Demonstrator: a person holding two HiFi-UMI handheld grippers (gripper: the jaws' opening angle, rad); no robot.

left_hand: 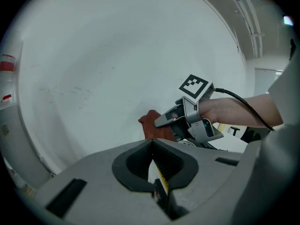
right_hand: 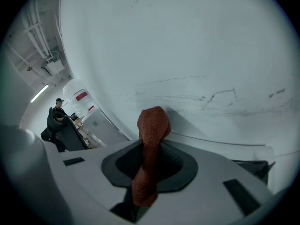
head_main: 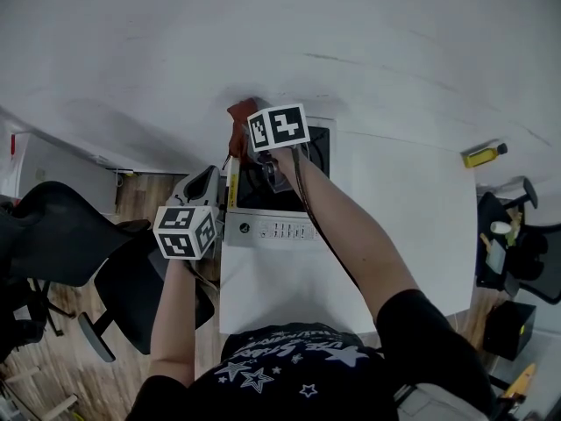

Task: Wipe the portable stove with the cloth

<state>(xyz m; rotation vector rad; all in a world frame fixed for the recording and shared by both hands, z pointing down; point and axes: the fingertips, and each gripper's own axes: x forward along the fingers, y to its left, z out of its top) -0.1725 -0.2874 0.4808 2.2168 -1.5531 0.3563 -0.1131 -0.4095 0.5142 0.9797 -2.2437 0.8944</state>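
Observation:
The portable stove (head_main: pixel 279 230) lies on the white table (head_main: pixel 394 226), its dark top toward the wall and its control panel toward me. My right gripper (head_main: pixel 245 132) hovers over the stove's far left corner, shut on a rust-red cloth (head_main: pixel 240 111) that sticks out past the jaws (right_hand: pixel 152 124). The left gripper view shows the same cloth (left_hand: pixel 150 124) beside the right gripper (left_hand: pixel 162 121). My left gripper (head_main: pixel 213 179) is at the stove's left side. Its jaws are closed on the thin white edge with the yellow label (left_hand: pixel 160 176).
A yellow bottle (head_main: pixel 484 154) lies at the table's far right. Black office chairs stand on the wood floor to the left (head_main: pixel 53 235) and right (head_main: pixel 519 235). A white wall runs just behind the stove. A seated person (right_hand: pixel 58 110) is far off.

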